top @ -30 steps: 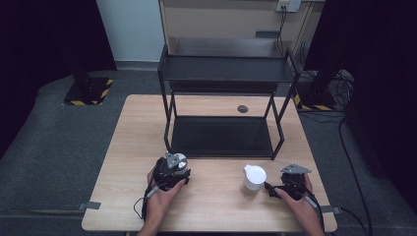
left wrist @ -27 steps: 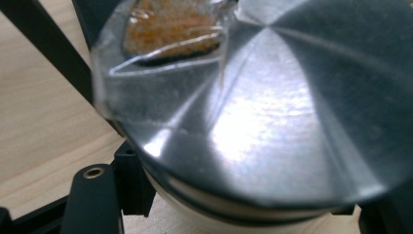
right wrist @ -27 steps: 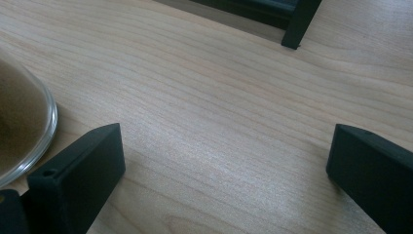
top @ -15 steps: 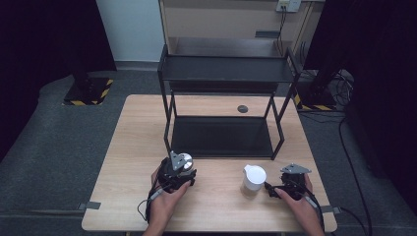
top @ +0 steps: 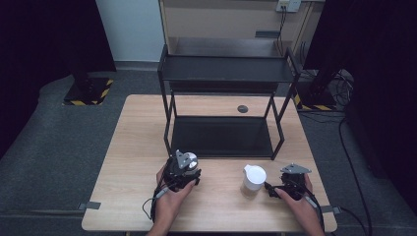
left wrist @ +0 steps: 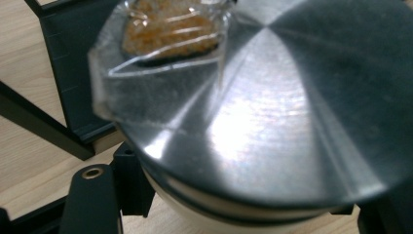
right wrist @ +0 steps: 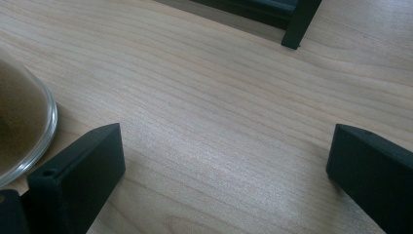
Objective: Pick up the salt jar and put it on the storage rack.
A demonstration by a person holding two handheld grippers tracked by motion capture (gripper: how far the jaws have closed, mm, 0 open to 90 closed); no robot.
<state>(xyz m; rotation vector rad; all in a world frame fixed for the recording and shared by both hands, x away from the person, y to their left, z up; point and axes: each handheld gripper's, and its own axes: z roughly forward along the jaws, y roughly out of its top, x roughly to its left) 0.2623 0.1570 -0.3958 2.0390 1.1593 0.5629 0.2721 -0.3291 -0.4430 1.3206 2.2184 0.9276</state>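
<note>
- Left tool sits near the front-left of the table, just in front of the black rack.
- It's clamped on a jar with a shiny metal lid. In the left gripper view the lid is right up against the camera, with a pale body just under the rim and a black jaw showing down at the lower left.
- There's a clear flap at the top left of that lid with something orange and grainy under it. Can't tell what that stuff is.
- In the high view the jar is just a bright round spot at the tip of the left tool, close to the rack's bottom shelf.
- Middle-right: a white jug stands on the table, just left of the right tool.
- Right tool is released, jaws spread wide with nothing but bare wood between them in the right gripper view.
- A glass rim sits right beside that tool's left jaw; whether they touch I can't tell.
- A small dark disc lies on the table behind the rack.
</note>
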